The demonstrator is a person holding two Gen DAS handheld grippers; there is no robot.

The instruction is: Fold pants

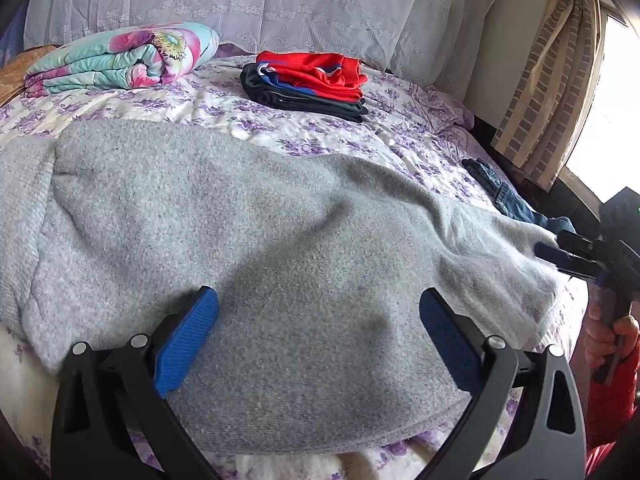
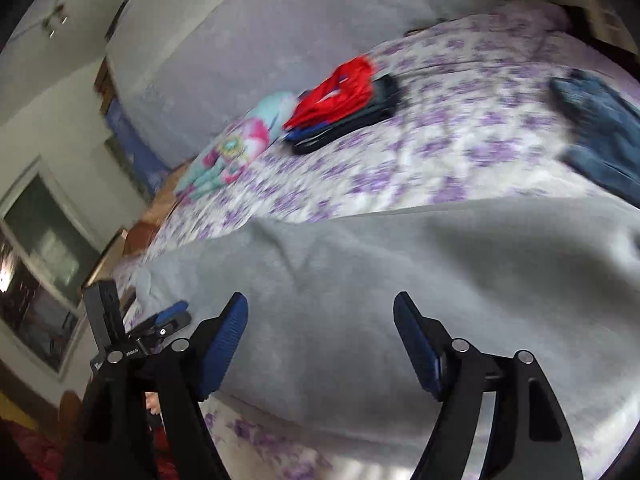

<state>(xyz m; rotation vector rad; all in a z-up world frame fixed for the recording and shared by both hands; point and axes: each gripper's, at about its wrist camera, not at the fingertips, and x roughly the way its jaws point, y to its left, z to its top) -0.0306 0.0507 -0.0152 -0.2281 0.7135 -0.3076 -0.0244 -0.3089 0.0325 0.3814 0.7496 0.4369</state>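
Note:
Grey fleece pants point(image 1: 248, 240) lie spread across the bed, folded lengthwise, waist end at the left, leg end at the right. My left gripper point(image 1: 318, 312) is open just above the pants' near edge, holding nothing. My right gripper point(image 2: 320, 320) is open over the grey pants point(image 2: 400, 264) and empty. It also shows in the left wrist view point(image 1: 560, 254) at the far right, by the leg end. The right wrist view is motion-blurred. The left gripper appears there too, at lower left point(image 2: 168, 316).
A stack of folded clothes point(image 1: 308, 80) with a red item on top sits at the back of the floral bedsheet point(image 1: 320, 136). A rolled floral quilt point(image 1: 120, 60) lies back left. Blue jeans point(image 1: 508, 196) lie at the bed's right edge. Curtains point(image 1: 548, 80) hang right.

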